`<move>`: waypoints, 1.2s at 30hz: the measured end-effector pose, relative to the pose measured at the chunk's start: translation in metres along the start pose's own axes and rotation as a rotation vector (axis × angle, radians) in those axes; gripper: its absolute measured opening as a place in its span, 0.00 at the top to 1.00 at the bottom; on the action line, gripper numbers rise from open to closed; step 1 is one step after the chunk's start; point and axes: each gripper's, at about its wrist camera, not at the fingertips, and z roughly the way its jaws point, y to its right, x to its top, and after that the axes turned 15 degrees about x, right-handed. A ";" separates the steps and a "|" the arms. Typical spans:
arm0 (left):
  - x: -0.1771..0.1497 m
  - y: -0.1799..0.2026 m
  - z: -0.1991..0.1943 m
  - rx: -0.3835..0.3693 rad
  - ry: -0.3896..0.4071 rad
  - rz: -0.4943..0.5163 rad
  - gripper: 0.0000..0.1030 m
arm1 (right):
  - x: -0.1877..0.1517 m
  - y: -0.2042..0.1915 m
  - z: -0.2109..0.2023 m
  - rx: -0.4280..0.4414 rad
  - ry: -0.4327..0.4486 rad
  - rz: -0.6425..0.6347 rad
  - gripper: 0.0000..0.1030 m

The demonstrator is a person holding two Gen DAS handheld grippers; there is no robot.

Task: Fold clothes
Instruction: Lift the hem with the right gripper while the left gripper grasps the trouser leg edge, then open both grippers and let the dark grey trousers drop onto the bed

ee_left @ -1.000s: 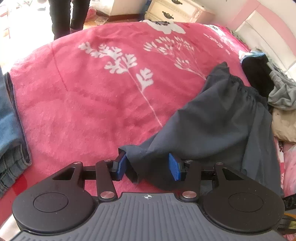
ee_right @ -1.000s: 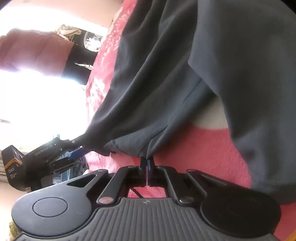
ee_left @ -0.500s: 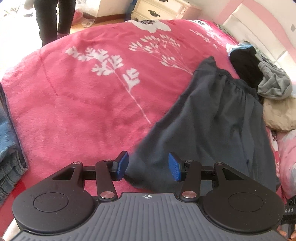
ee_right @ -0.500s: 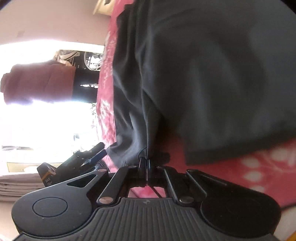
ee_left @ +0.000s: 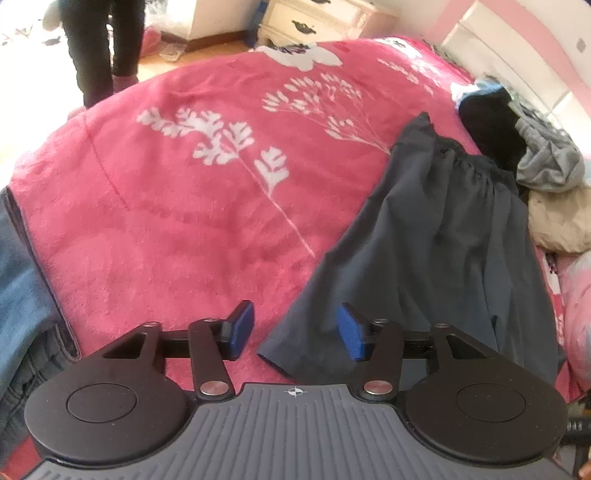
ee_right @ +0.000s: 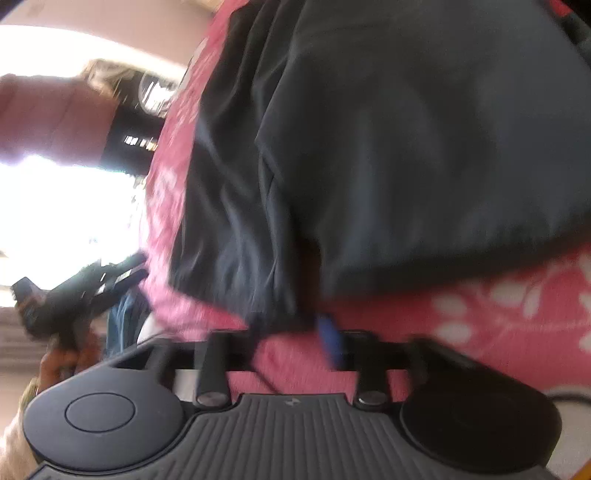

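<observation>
Left wrist view: the left gripper [ee_left: 295,330] gapes, holding nothing, over a dark grey gathered-waist garment [ee_left: 443,251] lying flat near the fleecy red bed's [ee_left: 166,206] right edge; the right gripper [ee_right: 291,336], blurred, looks parted.

White dresser [ee_left: 325,18] beyond the bed; standing person's dark legs [ee_left: 101,48].

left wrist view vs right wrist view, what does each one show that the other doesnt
Only the left wrist view shows the pile of clothes at the bed's far right, the white dresser and a person's legs. Only the right wrist view shows the left gripper from outside, against a bright window. Both show the dark grey garment on the pink floral blanket.
</observation>
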 end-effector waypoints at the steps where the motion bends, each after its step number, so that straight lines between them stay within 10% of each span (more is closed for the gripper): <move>1: 0.000 0.003 0.005 -0.003 -0.013 0.025 0.45 | 0.003 0.002 0.003 0.003 0.003 0.011 0.53; 8: -0.001 0.030 0.033 0.067 -0.027 0.224 0.46 | 0.013 0.030 0.011 0.054 0.000 0.121 0.62; 12: -0.006 0.042 0.038 0.151 0.004 0.319 0.99 | 0.013 0.041 0.018 0.085 0.013 0.171 0.92; 19: 0.015 0.024 -0.015 0.240 0.172 0.209 1.00 | 0.027 0.011 0.033 0.183 -0.014 0.128 0.97; 33: 0.019 0.021 0.015 0.440 0.083 0.276 0.97 | 0.033 0.020 0.075 0.157 -0.101 0.159 0.95; 36: 0.018 0.018 0.025 0.509 0.054 0.288 0.86 | 0.018 0.028 0.072 0.023 -0.155 0.101 0.88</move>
